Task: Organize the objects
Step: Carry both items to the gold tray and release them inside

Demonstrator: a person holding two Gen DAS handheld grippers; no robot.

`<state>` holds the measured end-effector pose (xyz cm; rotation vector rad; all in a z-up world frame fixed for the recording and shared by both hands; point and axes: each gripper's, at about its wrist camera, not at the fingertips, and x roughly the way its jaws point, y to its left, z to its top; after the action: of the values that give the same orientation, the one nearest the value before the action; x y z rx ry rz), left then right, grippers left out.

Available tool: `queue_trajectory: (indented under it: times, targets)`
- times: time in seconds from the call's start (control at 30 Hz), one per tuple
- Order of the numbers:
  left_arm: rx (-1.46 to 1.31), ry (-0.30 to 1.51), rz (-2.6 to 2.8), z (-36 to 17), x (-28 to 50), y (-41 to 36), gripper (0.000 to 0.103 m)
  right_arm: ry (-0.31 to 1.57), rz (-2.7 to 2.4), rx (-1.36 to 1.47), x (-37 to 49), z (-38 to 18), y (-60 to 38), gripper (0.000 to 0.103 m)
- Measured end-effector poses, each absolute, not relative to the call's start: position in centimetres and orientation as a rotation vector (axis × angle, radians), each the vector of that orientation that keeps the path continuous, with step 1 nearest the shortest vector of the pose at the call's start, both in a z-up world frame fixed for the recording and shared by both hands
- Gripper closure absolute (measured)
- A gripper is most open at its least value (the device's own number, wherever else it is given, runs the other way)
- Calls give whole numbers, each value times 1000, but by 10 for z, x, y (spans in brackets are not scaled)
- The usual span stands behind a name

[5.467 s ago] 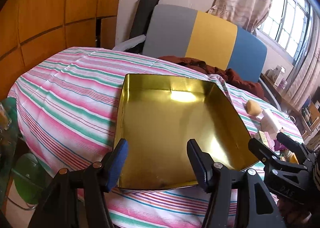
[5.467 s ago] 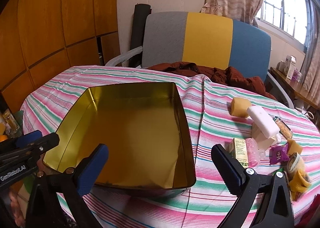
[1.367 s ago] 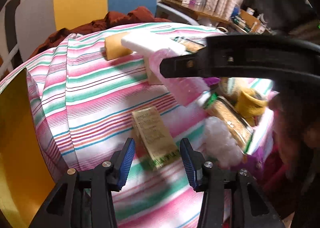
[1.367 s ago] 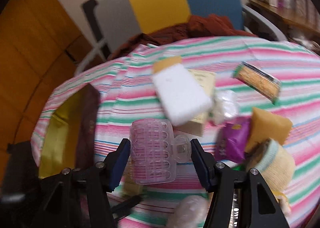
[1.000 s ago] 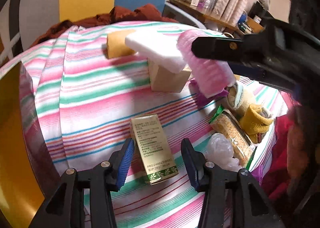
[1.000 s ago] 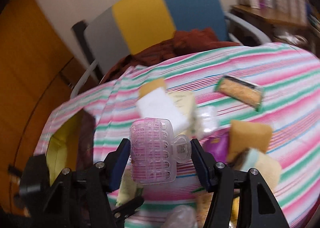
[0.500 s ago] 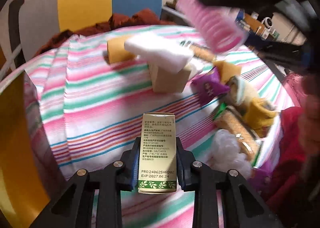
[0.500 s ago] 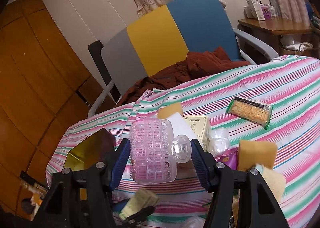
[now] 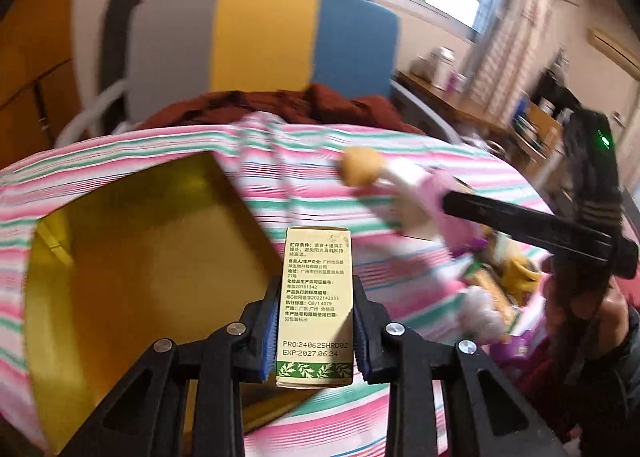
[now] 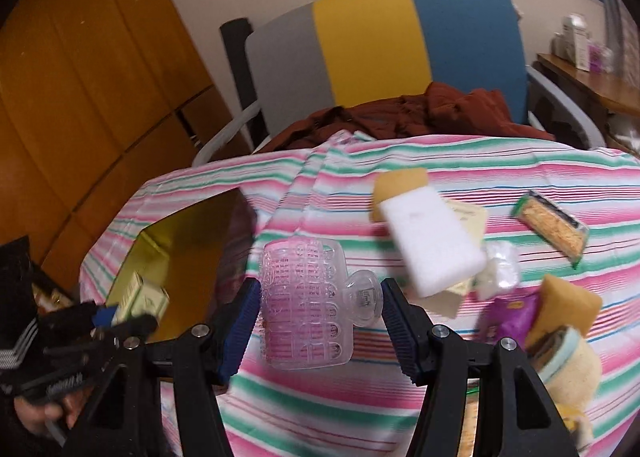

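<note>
Item one, box (image 9: 316, 305): cream carton with green leaf band, clenched between the blue pads of my left gripper (image 9: 316, 331), lifted off the cloth (image 9: 304, 185) and carried to the near right edge of the gold tin (image 9: 140, 257); a second ago it lay flat on the stripes between open jaws, so the pick is done and the drop into the tin is what remains. Item two, pink clip (image 10: 306, 307): translucent plastic, grasped across its width by my right gripper (image 10: 320, 317), held in the air above the cloth, right of the tin, as it was a moment back but now swung nearer the tin. Item three, tin: open, bare inside, on the left part of the table. In the right view the box hangs just over its near rim. Remaining stock, on the cloth right of the tin: white block (image 10: 432, 241) lying over a tan carton, yellow sponge (image 10: 400, 181) touching its far end, cracker pack (image 10: 552, 225) apart to the right, purple sachet (image 10: 508, 317), second sponge (image 10: 568, 305). Judgement: two of the lot are in transit, none yet stowed; both releases should follow over the tin.
</note>
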<state>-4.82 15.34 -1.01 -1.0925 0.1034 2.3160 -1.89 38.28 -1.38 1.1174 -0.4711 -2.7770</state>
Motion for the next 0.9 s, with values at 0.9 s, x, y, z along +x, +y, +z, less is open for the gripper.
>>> queue_trajectory:
  times: [0.9]
  targets:
    - [-1271,-174,2698,-40,-65,-20,52,-261,-2456,1220,-40,-30,172,12]
